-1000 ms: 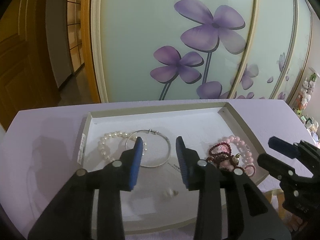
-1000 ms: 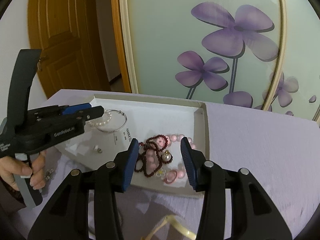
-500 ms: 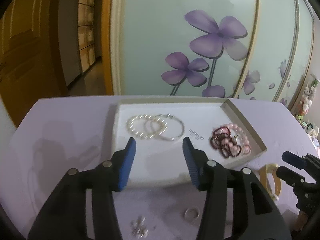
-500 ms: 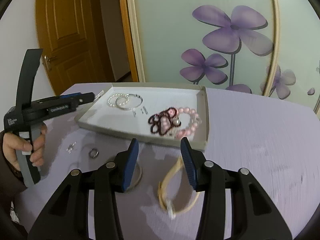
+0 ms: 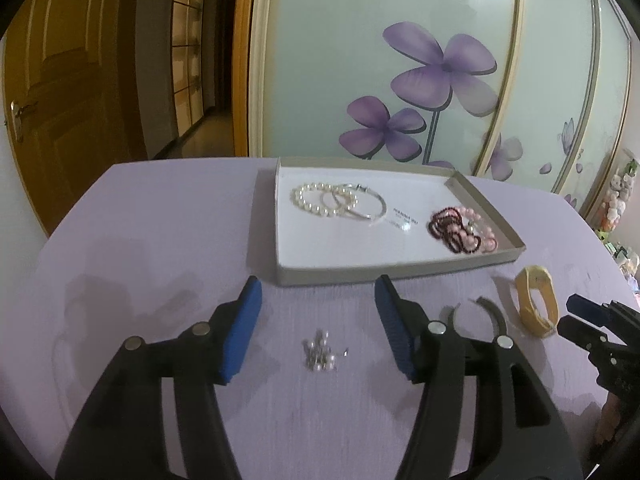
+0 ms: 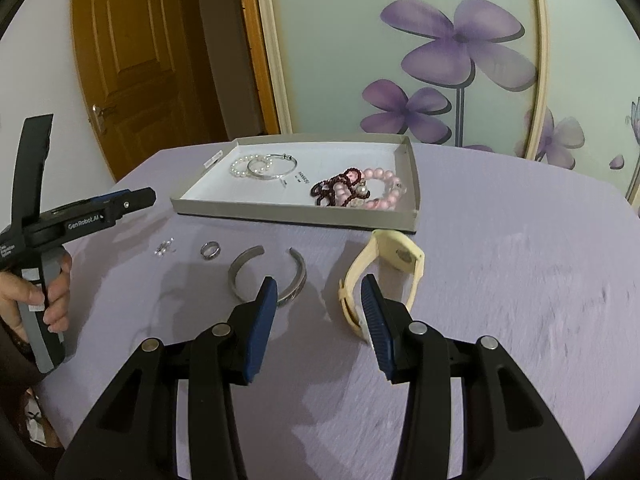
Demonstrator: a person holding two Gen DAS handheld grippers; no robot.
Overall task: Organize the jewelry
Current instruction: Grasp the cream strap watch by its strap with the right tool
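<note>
A shallow grey tray (image 5: 400, 273) holds a pearl bracelet (image 5: 310, 200), a silver bangle (image 5: 366, 206) and a tangle of dark red and pink bead bracelets (image 5: 460, 229). On the lilac cloth in front of it lie small pearl earrings (image 5: 320, 354), a ring (image 6: 210, 250), an open silver cuff (image 6: 276, 276) and a pale yellow band (image 6: 384, 268). My left gripper (image 5: 319, 284) hovers over the earrings; its jaws are opening and grip nothing. My right gripper (image 6: 319, 282) stands open between the cuff and the yellow band, holding nothing.
The round table (image 6: 520, 280) wears a lilac cloth and curves away at the left and right. Behind it stands a glass panel with purple flowers (image 5: 432, 68). A wooden door (image 6: 132, 60) is at the back left. A hand (image 6: 52, 296) grips the left tool's handle.
Both grippers have drawn back from over the tray to the cloth in front of it. The left jaws have spread wider. The earrings, ring, cuff and yellow band have come into view.
</note>
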